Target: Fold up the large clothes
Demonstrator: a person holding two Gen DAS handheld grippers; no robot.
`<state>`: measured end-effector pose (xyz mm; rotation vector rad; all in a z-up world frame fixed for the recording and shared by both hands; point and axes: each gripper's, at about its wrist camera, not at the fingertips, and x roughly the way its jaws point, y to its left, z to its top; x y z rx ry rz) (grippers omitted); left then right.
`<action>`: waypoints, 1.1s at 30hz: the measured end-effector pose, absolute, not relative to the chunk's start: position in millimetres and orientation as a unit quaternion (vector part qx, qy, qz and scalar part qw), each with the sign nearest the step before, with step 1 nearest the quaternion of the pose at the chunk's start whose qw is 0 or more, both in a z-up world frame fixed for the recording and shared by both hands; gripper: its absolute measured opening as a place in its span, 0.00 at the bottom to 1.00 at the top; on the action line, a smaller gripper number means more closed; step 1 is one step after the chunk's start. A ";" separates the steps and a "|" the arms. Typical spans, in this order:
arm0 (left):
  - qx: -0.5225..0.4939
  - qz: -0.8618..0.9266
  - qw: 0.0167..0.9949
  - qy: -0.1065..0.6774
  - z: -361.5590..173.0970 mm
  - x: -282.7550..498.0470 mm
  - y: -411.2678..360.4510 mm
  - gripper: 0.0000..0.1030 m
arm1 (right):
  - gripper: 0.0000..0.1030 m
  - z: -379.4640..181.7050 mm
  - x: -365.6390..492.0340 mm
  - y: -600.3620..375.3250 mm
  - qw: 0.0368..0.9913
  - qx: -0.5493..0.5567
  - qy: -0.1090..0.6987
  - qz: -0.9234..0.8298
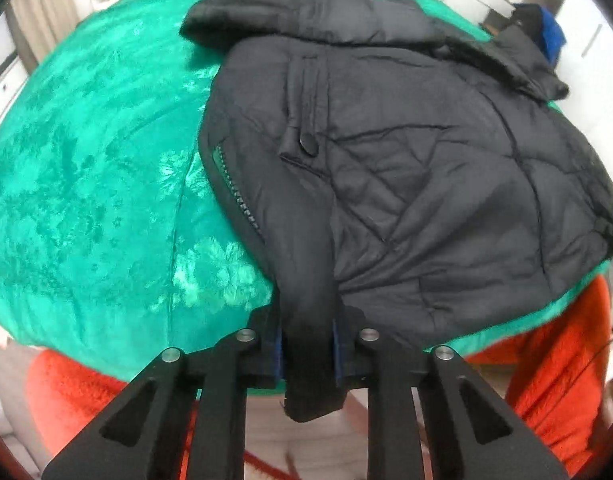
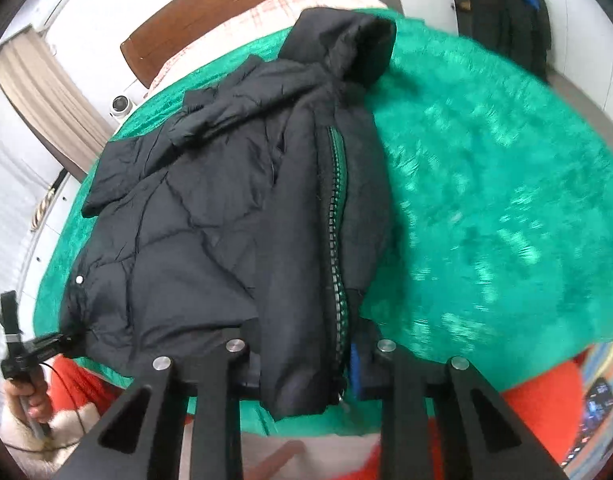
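Note:
A black puffer jacket lies on a green floral blanket, hood at the far end, zipper edge along its left side. My left gripper is shut on the jacket's bottom hem at the near edge. In the right wrist view the jacket lies with its zipper running toward me, and my right gripper is shut on the hem beside the zipper. The left gripper also shows in the right wrist view at the jacket's lower left corner.
The green blanket covers a bed with a wooden headboard at the far end. An orange blanket hangs below the near edge. White cabinets and hanging dark clothes stand at the far right.

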<state>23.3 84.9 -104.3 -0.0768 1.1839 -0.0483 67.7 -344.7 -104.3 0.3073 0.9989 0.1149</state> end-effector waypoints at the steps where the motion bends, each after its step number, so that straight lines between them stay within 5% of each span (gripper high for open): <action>1: -0.035 -0.022 0.826 0.562 -107.7 23.8 86.2 0.17 | 0.26 -112.2 69.1 -345.3 0.861 0.146 0.485 0.051; 10: 0.001 0.003 0.829 0.559 -117.5 11.3 67.2 0.19 | 0.30 -148.1 82.8 -332.4 0.850 0.148 0.504 0.027; 13: 0.003 0.009 0.833 0.554 -113.0 4.6 65.3 0.25 | 0.43 -147.1 78.1 -337.1 0.850 0.166 0.499 0.020; 15: 0.014 0.014 0.835 0.550 -111.4 5.2 63.5 0.40 | 0.60 -146.1 73.1 -339.9 0.851 0.169 0.497 0.005; 17: 0.026 0.022 0.836 0.548 -103.0 -2.9 50.2 0.51 | 0.66 -144.5 68.1 -346.6 0.853 0.172 0.494 -0.004; 27: -0.034 0.051 0.892 0.448 -26.2 -25.6 69.8 0.93 | 0.75 -109.2 37.0 -346.2 0.887 0.109 0.445 -0.057; 33: -0.061 0.081 0.901 0.422 -19.0 -4.5 97.0 0.94 | 0.75 -73.9 34.1 -327.5 0.920 0.042 0.386 -0.054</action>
